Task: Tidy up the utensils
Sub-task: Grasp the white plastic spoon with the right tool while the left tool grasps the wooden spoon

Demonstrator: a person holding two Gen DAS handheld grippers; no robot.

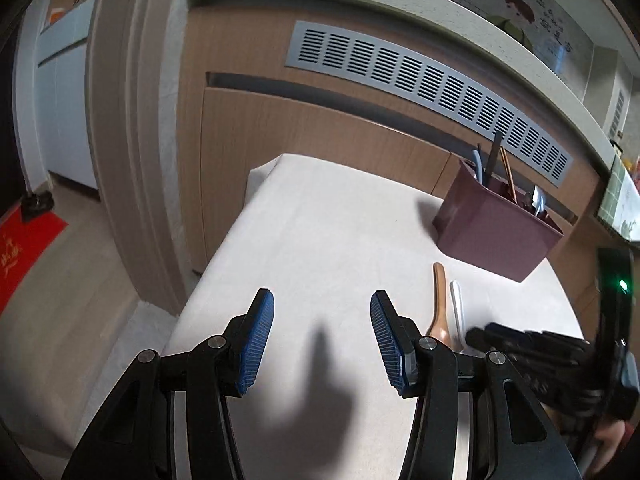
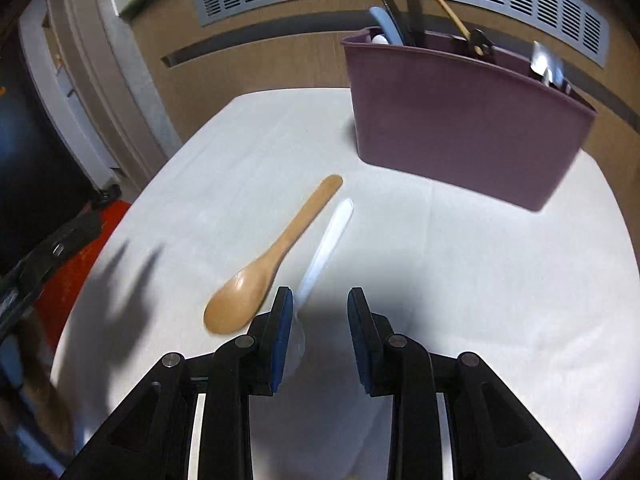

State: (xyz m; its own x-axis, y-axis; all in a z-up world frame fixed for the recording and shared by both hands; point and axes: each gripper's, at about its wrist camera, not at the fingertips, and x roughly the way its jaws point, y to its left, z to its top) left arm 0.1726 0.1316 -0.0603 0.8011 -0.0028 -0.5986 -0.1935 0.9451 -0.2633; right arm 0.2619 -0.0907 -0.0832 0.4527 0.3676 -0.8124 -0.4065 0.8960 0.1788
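Now we're well into the tidy-up, by the look of it: the maroon utensil holder (image 2: 468, 120) at the upper right of the right wrist view already carries a good handful — a blue handle, dark handles, a wooden stick and a metal piece (image 2: 546, 65) at its right end. So most of the sorting seems done.

Two stragglers are left on the white-covered desk (image 2: 500, 280). A wooden spoon (image 2: 266, 264) lies diagonally in the middle of that view, bowl toward the lower left, and just beside it a white spoon (image 2: 328, 240) runs almost parallel, its lower end slipping behind the gripper's left finger.

And the right gripper (image 2: 319, 336)? Jaws parted, nothing between them, poised low over the white spoon's near end; I can't tell whether they touch it. My read: that's the next pick.

Over in the left wrist view, the left gripper (image 1: 322, 340) has its jaws spread wide and empty above bare cloth, with both spoons off to its right and the holder (image 1: 496, 228) beyond. Two placements remain, I'd judge.
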